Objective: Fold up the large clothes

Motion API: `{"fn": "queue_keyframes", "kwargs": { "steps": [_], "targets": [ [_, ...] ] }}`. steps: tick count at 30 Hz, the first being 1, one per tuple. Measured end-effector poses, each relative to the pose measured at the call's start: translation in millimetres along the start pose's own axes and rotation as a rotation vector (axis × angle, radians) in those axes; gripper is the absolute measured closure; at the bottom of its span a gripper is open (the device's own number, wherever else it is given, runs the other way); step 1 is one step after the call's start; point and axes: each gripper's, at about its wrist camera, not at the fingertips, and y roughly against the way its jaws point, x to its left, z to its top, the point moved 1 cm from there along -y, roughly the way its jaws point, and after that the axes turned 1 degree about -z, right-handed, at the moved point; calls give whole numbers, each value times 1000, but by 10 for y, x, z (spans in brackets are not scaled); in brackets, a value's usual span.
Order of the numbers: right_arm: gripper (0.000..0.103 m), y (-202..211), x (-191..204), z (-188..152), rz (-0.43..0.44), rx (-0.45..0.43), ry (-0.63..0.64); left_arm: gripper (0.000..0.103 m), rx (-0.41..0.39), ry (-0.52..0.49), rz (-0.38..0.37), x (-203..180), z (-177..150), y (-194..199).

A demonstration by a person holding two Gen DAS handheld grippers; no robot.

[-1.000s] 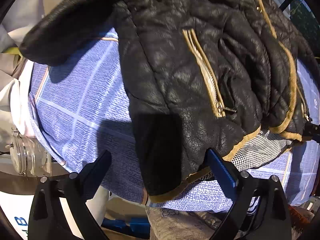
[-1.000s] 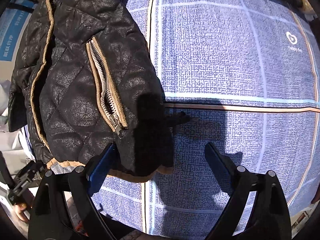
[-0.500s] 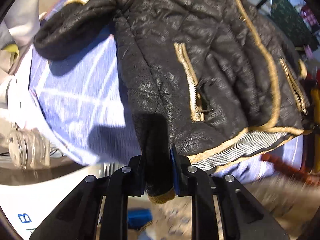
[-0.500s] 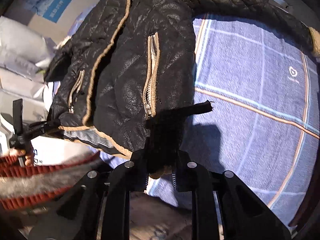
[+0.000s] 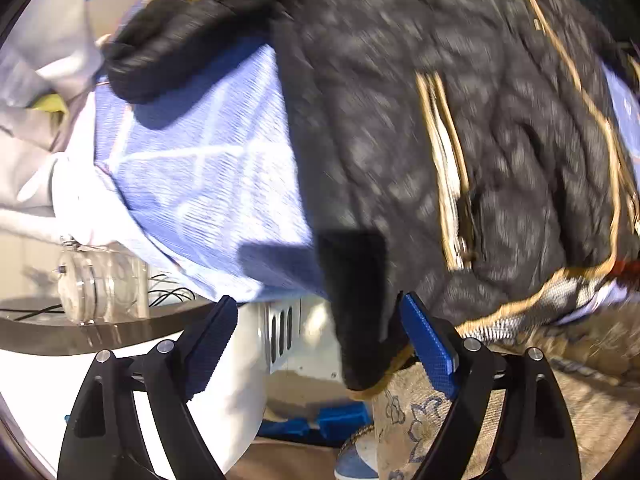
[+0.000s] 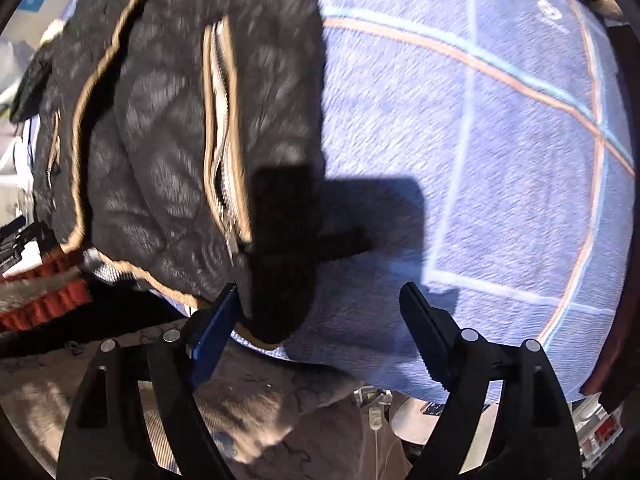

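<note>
From my left wrist camera, the black quilted jacket fills the upper right of the frame, spread over a blue checked cloth that covers the surface beneath; one sleeve curls toward the upper left. My left gripper has its fingers standing wide and opening, and the jacket's lower corner, edged in tan trim, hangs down between them, brushing the right blue pad but not pinched. A clear jar sits at lower left on a round dark desk, and a shoe and patterned trouser leg show at the bottom. From my right wrist camera, the same jacket lies in the left half of the frame with its zip pocket running downward, and the blue cloth stretches bare across the right. My right gripper is likewise wide and opening, the jacket's other hem corner resting against the left pad without any squeeze. Both views are smeared by motion. The risk, as I judge it: with both corners hanging over the near edge and neither one held, the heavy hem could slide off and drag the jacket crooked, or a loose corner could snag on a pad as I pull away and spoil the fold.
</note>
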Motion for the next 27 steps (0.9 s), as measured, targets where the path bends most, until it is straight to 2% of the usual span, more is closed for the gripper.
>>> {"fn": "queue_keyframes", "kwargs": {
  "steps": [4, 7, 10, 13, 14, 16, 18, 19, 22, 24, 25, 27],
  "targets": [
    [22, 429, -183, 299, 55, -99, -90, 18, -96, 115, -15, 394, 289, 283],
    [22, 721, -258, 692, 125, -177, -160, 18, -166, 152, -4, 474, 686, 395],
    [22, 927, -68, 1189, 229, -234, -235, 18, -224, 174, -46, 259, 1121, 589],
    [22, 1108, 297, 1683, 344, -292, -290, 18, -284, 148, -91, -157, 1446, 854],
    [22, 1200, 429, 1898, 389, -311, -294, 18, -296, 136, -97, -283, 1481, 912],
    [22, 1361, 710, 2245, 422, -330, -285, 18, -305, 108, -111, -461, 1549, 909],
    [22, 1419, 1004, 2643, 417, -355, -242, 17, -292, 94, -130, -594, 1549, 864],
    [22, 1540, 1163, 2683, 399, -361, -225, 17, -278, 92, -134, -620, 1556, 807],
    [22, 1460, 1456, 3293, 347, -368, -198, 18, -245, 98, -154, -604, 1565, 673],
    [22, 1405, 1598, 3760, 317, -364, -203, 18, -251, 69, -111, -538, 1591, 624],
    [22, 1338, 1596, 3835, 290, -363, -195, 17, -263, 50, -79, -507, 1616, 624],
    [22, 1235, 1594, 4171, 161, -374, -162, 17, -291, 18, -26, -359, 1753, 618]
  ]
}}
